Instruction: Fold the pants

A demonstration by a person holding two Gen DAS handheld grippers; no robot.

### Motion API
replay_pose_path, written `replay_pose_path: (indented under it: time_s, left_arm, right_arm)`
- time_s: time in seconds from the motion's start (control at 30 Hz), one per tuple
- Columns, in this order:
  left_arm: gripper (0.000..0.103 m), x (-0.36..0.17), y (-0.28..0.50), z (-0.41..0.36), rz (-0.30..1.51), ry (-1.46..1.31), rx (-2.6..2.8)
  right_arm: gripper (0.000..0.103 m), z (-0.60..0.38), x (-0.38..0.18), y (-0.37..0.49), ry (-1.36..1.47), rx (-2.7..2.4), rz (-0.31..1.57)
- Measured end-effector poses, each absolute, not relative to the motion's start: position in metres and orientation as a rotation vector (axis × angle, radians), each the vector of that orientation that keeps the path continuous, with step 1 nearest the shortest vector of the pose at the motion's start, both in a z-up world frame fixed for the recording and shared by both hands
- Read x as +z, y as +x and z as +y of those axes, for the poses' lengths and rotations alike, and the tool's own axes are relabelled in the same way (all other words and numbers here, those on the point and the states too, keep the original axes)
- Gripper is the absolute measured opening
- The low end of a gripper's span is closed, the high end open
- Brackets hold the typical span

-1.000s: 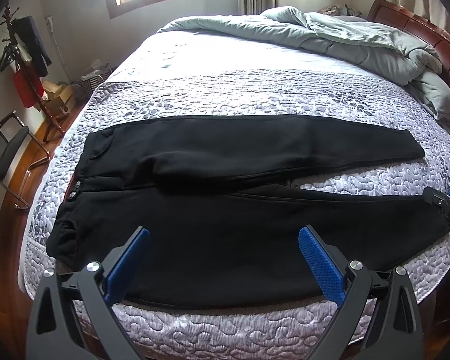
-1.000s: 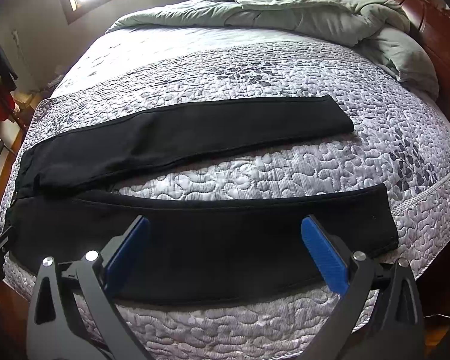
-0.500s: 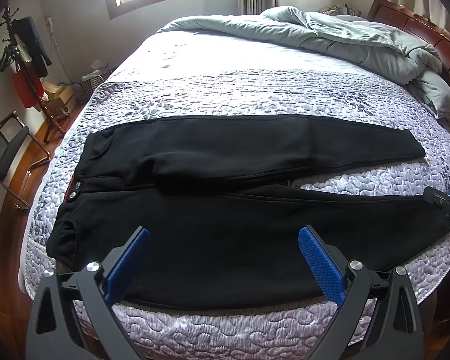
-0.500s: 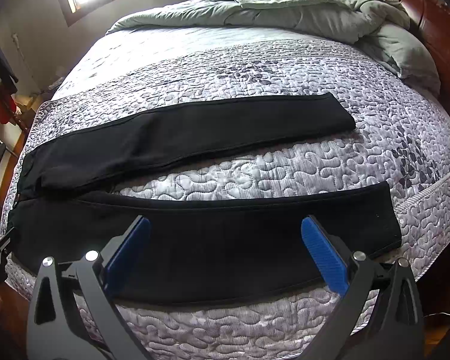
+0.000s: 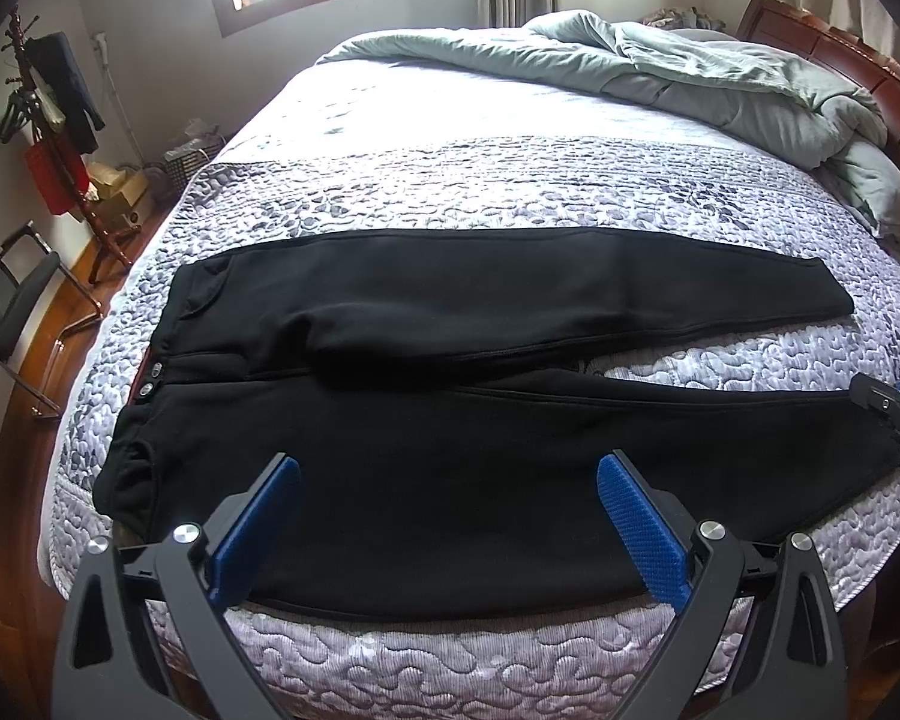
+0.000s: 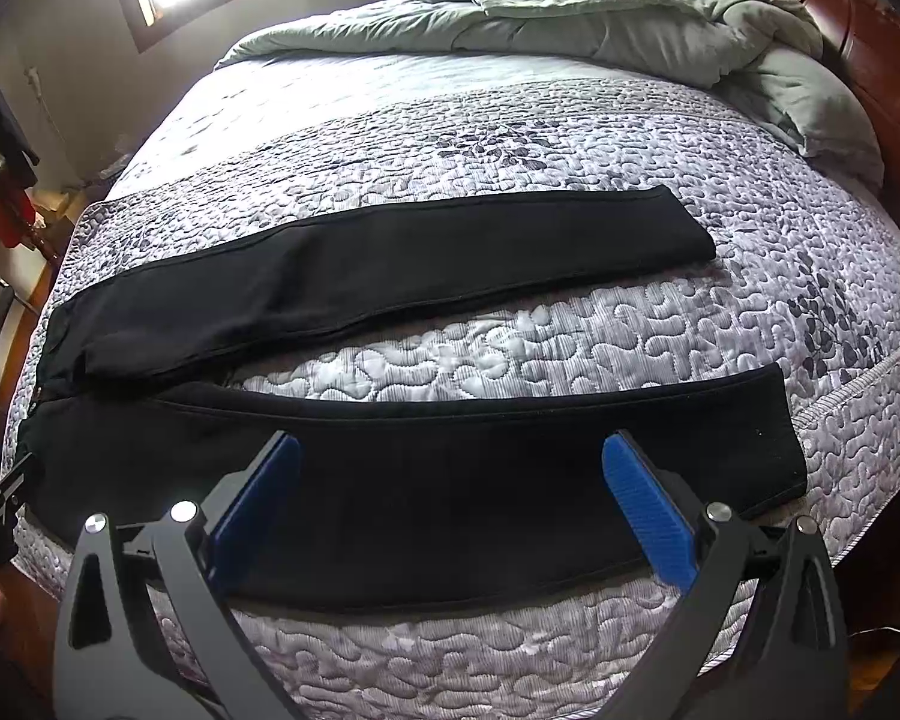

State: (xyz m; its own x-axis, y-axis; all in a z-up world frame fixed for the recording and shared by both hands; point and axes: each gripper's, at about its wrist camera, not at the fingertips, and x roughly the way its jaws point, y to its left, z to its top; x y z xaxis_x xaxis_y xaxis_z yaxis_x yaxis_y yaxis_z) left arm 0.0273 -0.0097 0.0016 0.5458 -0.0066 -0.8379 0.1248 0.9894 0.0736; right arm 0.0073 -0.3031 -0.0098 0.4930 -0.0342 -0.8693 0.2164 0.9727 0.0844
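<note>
Black pants [image 5: 450, 420] lie flat across the bed, waistband at the left, both legs spread apart toward the right. In the right wrist view the far leg [image 6: 390, 276] and near leg [image 6: 450, 480] show with quilt between them. My left gripper [image 5: 447, 516] is open and empty, above the near edge of the pants by the hip. My right gripper [image 6: 450, 498] is open and empty, above the near leg; it also shows at the right edge of the left wrist view [image 5: 894, 408].
The bed has a grey patterned quilt [image 5: 510, 192] and a crumpled green duvet [image 5: 690, 78] at the far side by the wooden headboard [image 5: 840, 54]. A coat stand [image 5: 48, 120] and a chair [image 5: 6, 300] stand left of the bed.
The right wrist view has shifted slightly, the pants sitting a little further right and up in it. The left gripper has barely moved. Both stay open.
</note>
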Motion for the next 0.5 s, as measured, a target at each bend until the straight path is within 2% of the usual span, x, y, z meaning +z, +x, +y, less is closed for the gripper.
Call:
replay_pose_path:
  time_s: [0.5]
  left_arm:
    - [0.099,-0.0005,0.0286,-0.0129,0.996,0.135,-0.079]
  right_arm:
    - [0.100,-0.3052,-0.0142,0.0076,0.199,-0.152,1.050]
